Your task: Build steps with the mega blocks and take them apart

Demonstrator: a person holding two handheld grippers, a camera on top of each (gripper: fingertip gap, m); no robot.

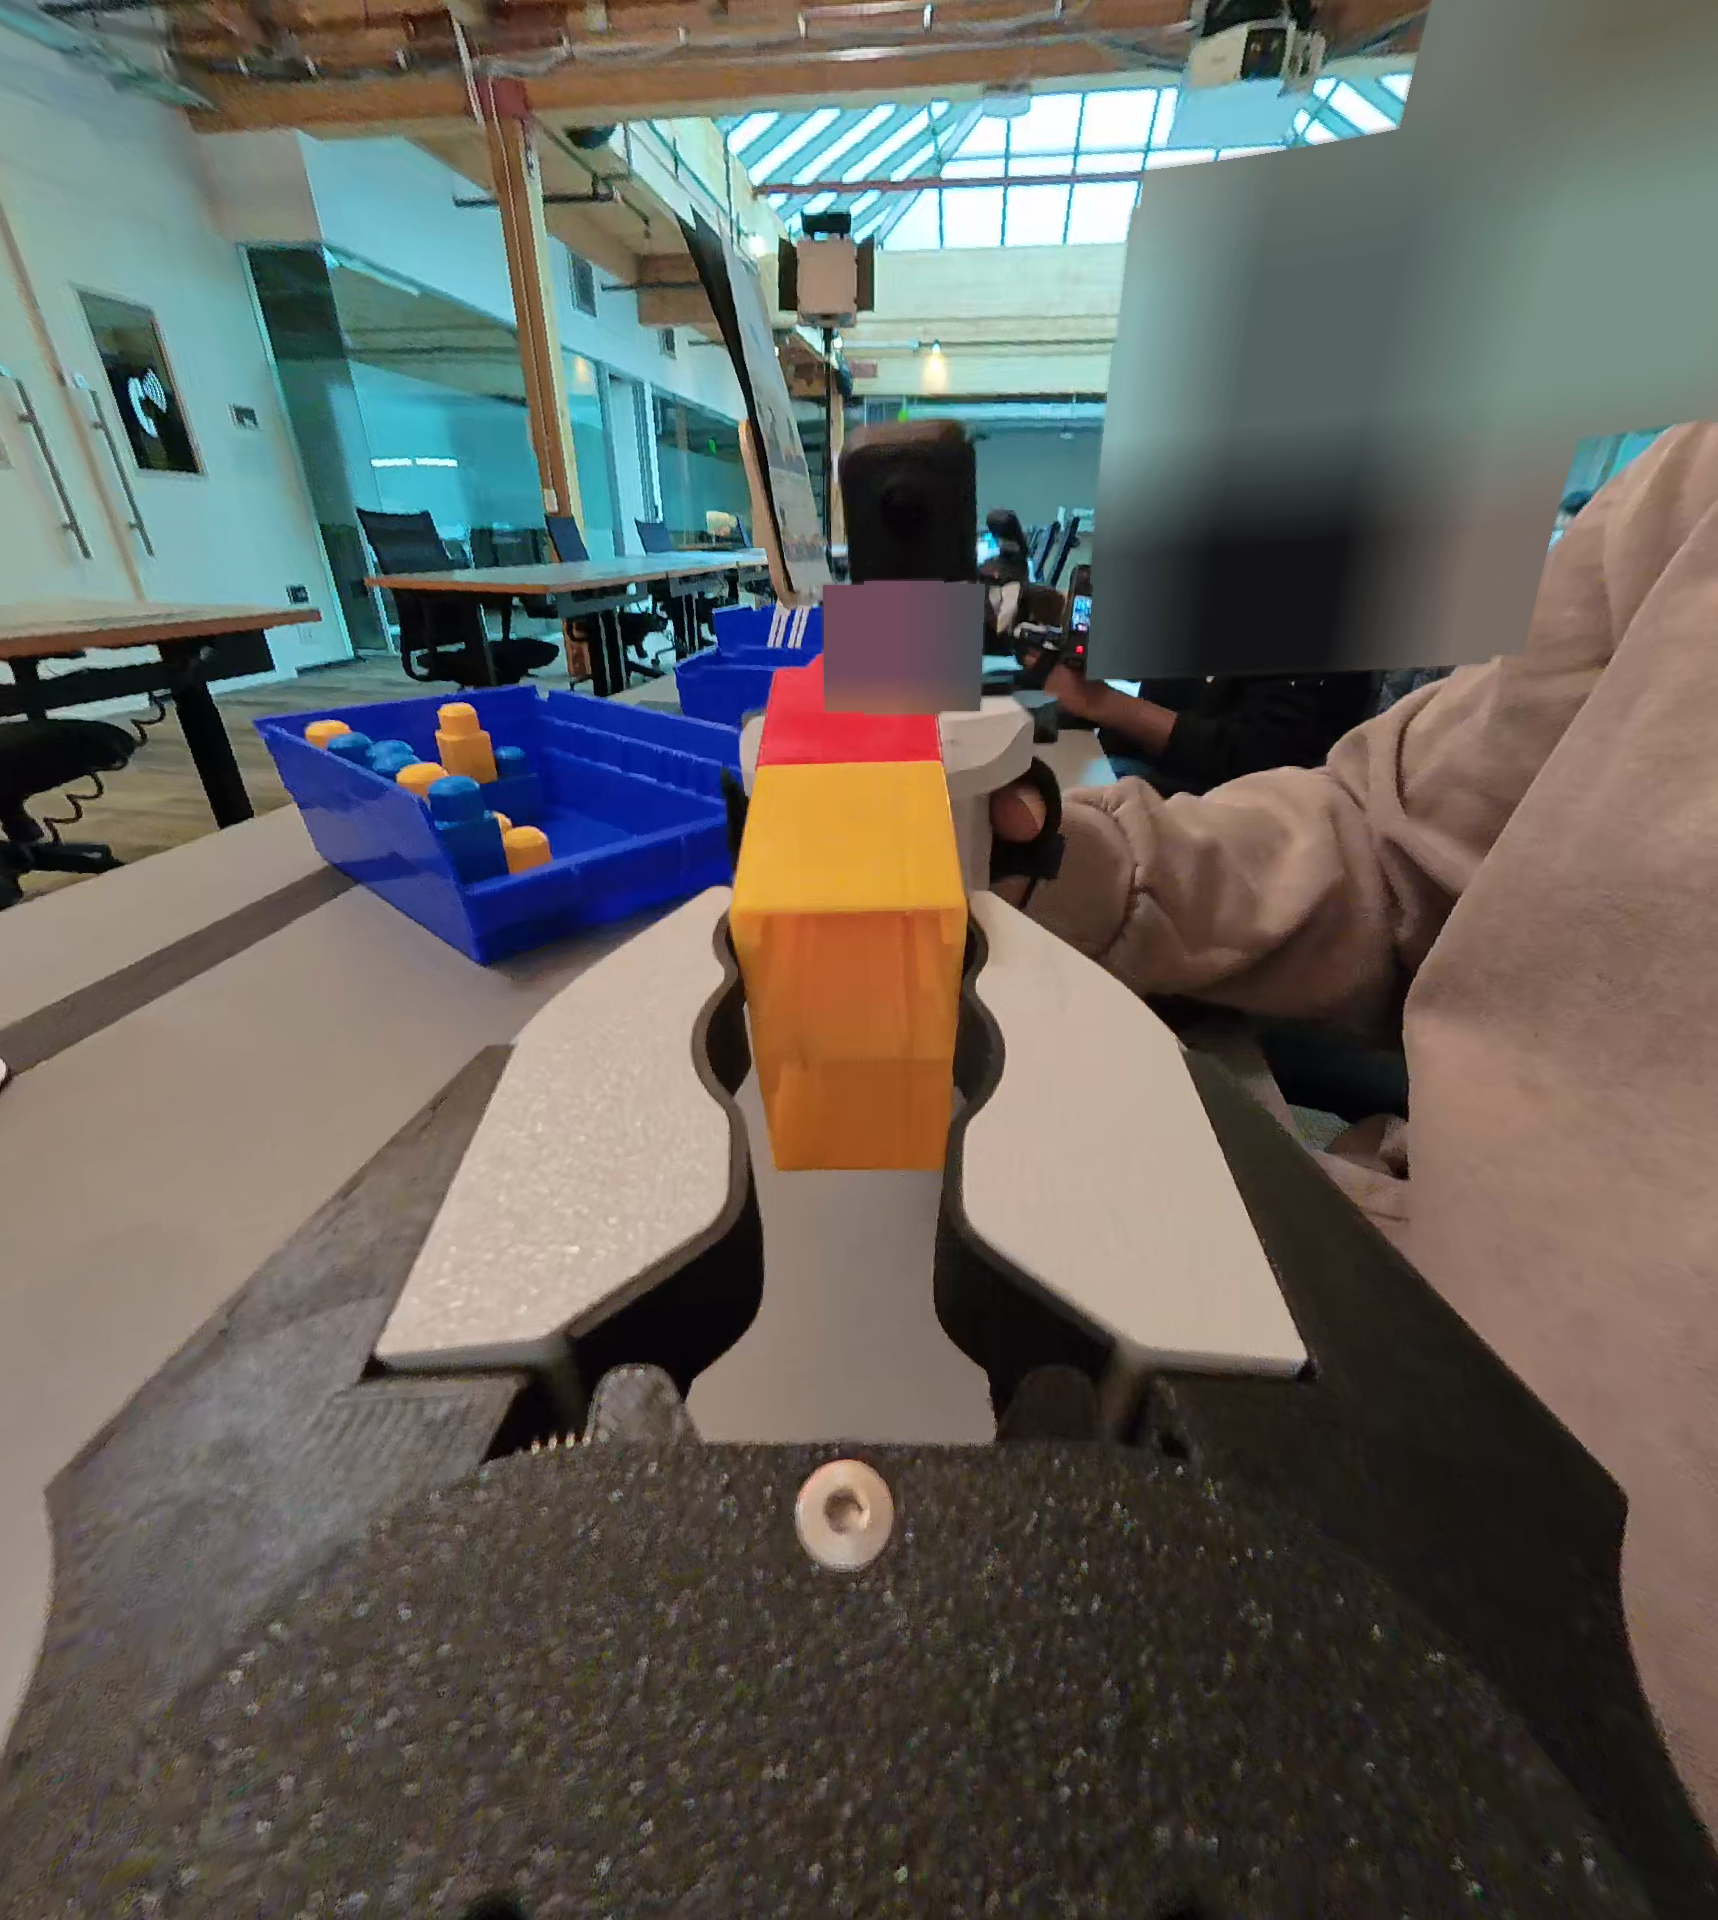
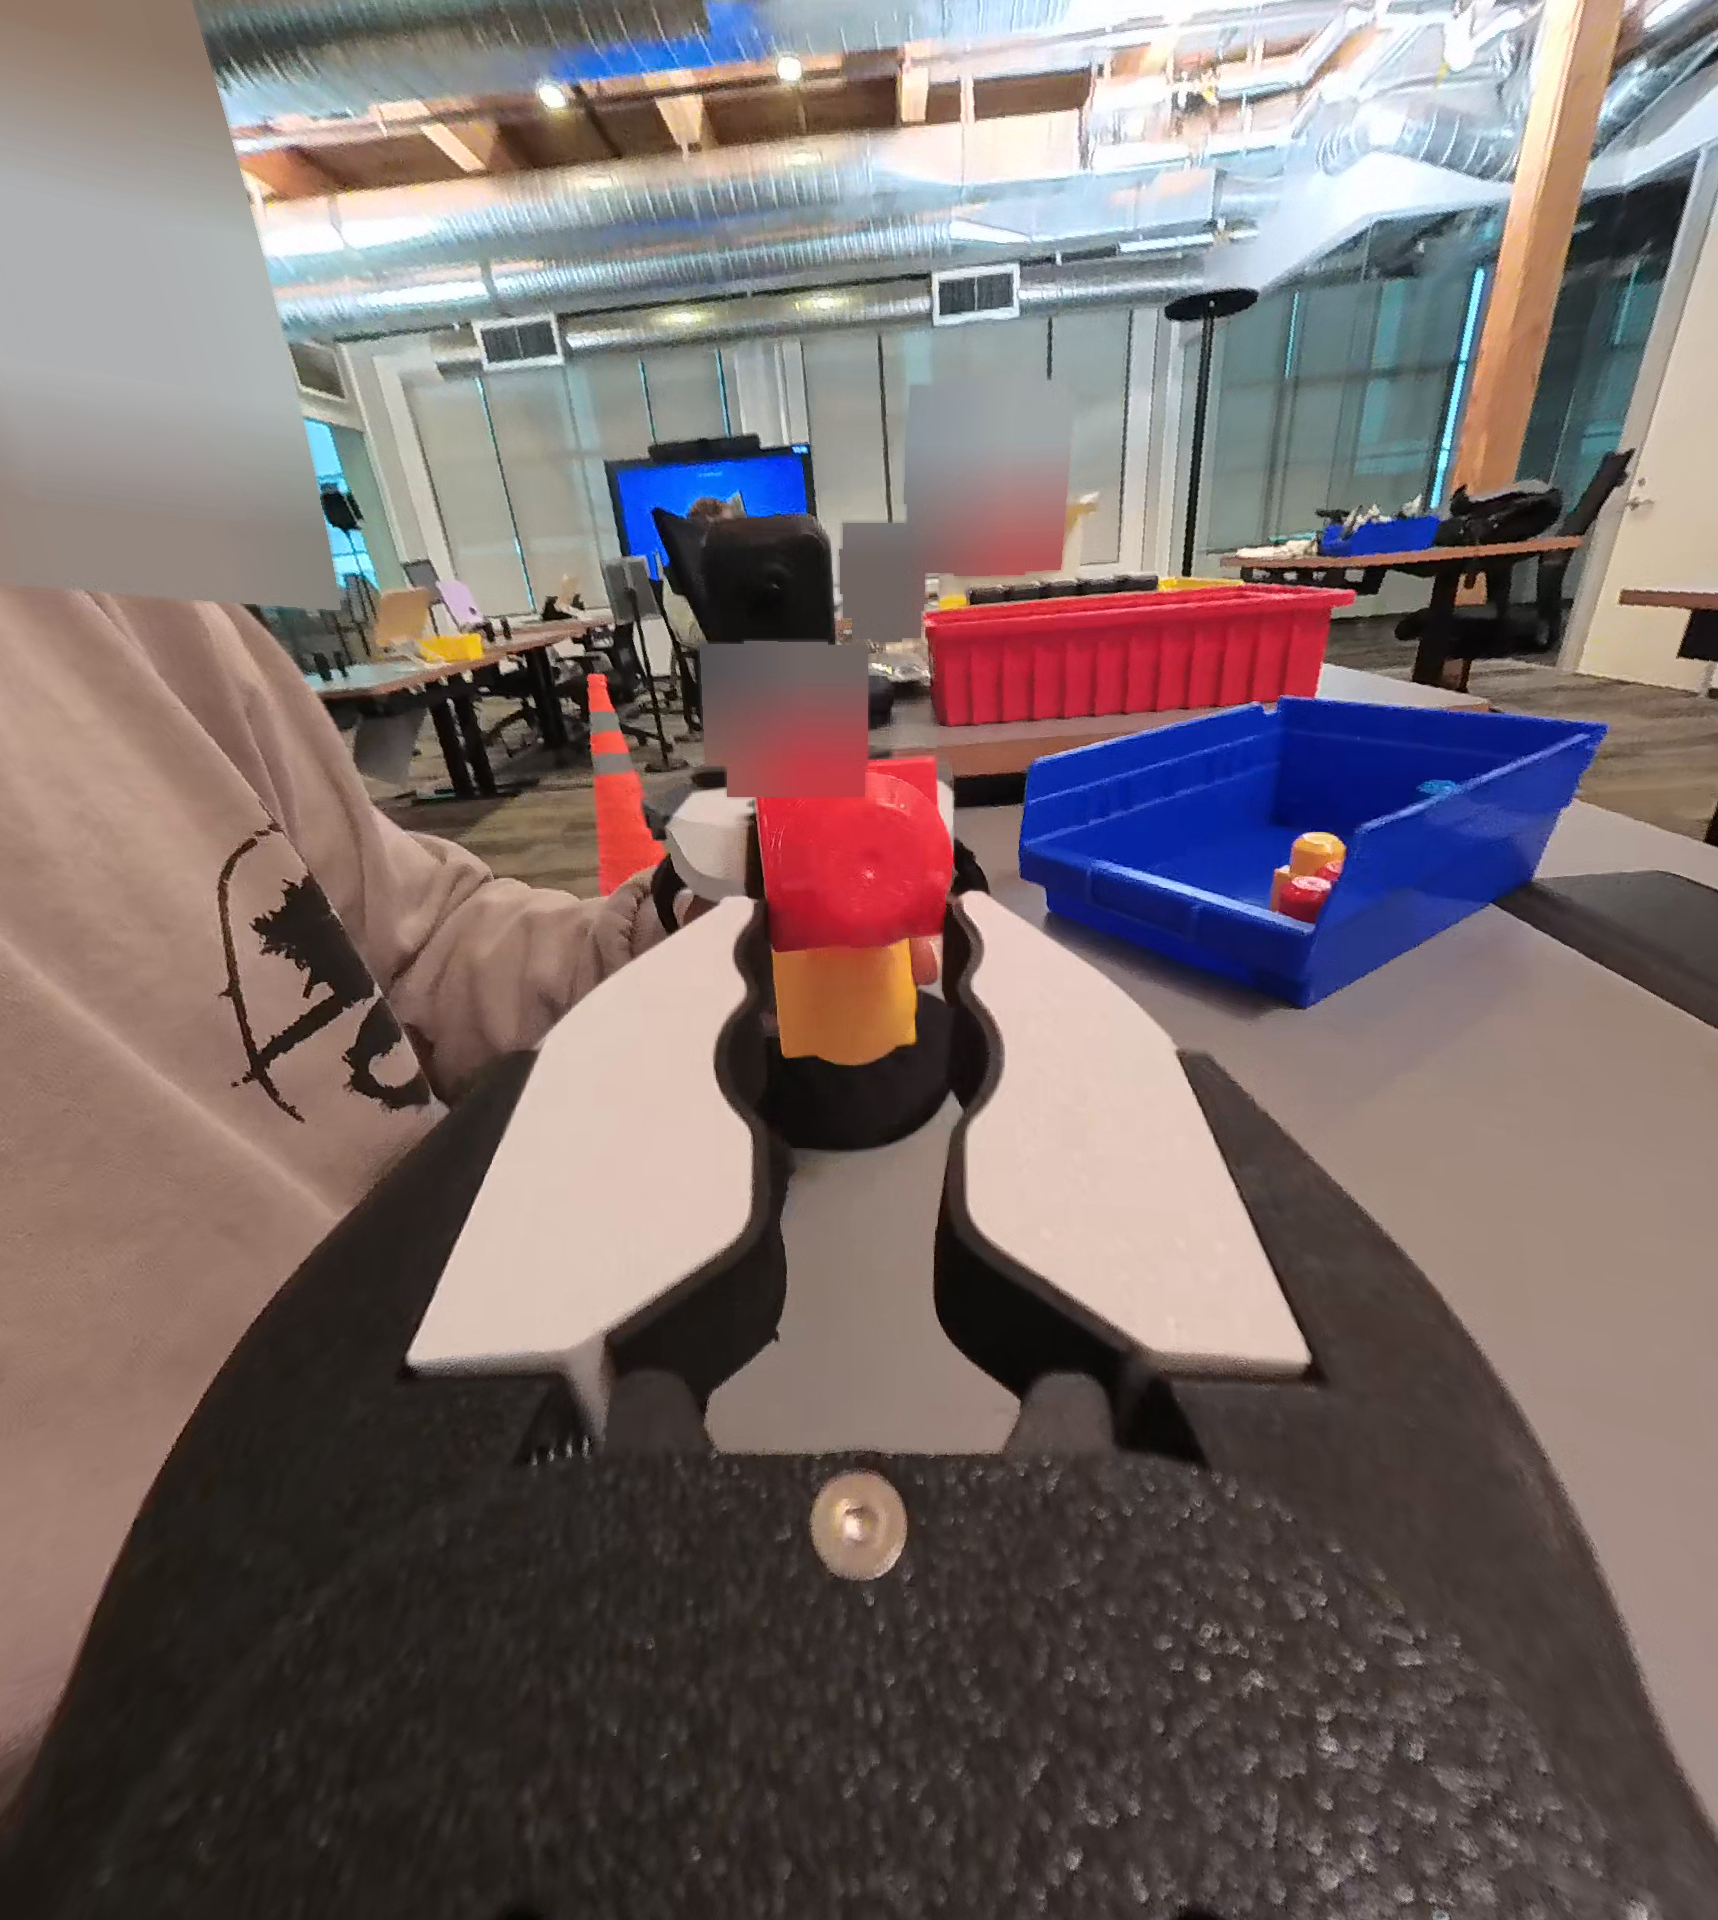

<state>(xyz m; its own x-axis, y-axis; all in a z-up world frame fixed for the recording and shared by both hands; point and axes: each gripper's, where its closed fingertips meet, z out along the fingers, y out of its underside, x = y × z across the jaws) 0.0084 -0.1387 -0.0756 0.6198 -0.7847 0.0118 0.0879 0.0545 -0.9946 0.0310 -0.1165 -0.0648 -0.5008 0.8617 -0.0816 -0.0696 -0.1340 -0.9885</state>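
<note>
- Far left: blue bin (image 1: 481,831) on the grey surface (image 1: 159,1195), holding loose blue and yellow blocks (image 1: 465,743).
- Left gripper (image 1: 847,971): clenched on the yellow block (image 1: 850,935), both fingers against its side faces. The block is held in the air above the surface, hollow underside toward the camera.
- Red block (image 1: 850,727) is seated on the far end of the yellow one; the two read as one joined stack.
- Right gripper (image 2: 857,935): clamped on the red block from the opposite end, stud facing its camera, yellow showing below and behind it.
- So both grippers hold the same two-block stack between them, in front of the person's beige sleeve (image 1: 1250,883).
- Right: second blue bin (image 2: 1302,831) with a few red and yellow blocks (image 2: 1307,883); red crate (image 2: 1125,649) behind it.
- Step, my read: either pressing the pair together or pulling it apart; can't tell which from this.
- Next: keep both grips firm and move straight along the stud axis; twisting risks slipping off the smooth faces.
</note>
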